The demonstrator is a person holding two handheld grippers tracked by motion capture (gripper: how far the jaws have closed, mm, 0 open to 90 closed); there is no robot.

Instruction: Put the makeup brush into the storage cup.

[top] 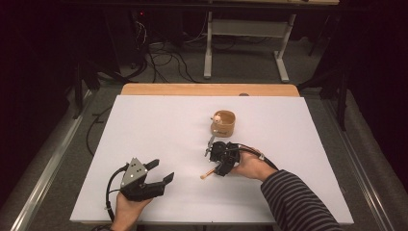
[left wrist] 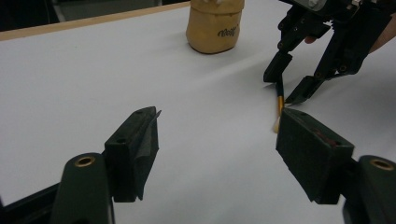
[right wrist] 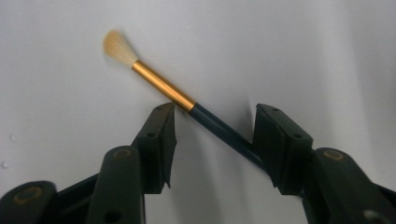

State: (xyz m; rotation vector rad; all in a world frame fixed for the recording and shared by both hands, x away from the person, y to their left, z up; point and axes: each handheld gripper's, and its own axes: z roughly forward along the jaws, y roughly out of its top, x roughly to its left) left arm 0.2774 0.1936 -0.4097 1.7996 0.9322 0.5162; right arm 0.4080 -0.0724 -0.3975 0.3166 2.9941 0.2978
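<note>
My R gripper (right wrist: 212, 135) is open, jaws straddling the brush (right wrist: 187, 100) lying flat on the sheet (top: 159, 125), near the cup (top: 223, 122). L gripper (top: 156, 175) open, idle. Brush looks light, stiff, thin, likely to roll; I'd pinch the dark handle just behind the ferrule, not the soft bristles.

Ahead of the left claw (top: 160, 171) the white desk (top: 159, 125) lies bare and open, its jaws spread wide with nothing between them. Further ahead and to its right, the right claw (top: 215, 156) blocks the way, jaws apart astride a small brush (right wrist: 173, 93) lying flat on the desk. Just beyond the right claw stands a tan wooden cup (top: 223, 122); to either side of the cup the desk is free.
</note>
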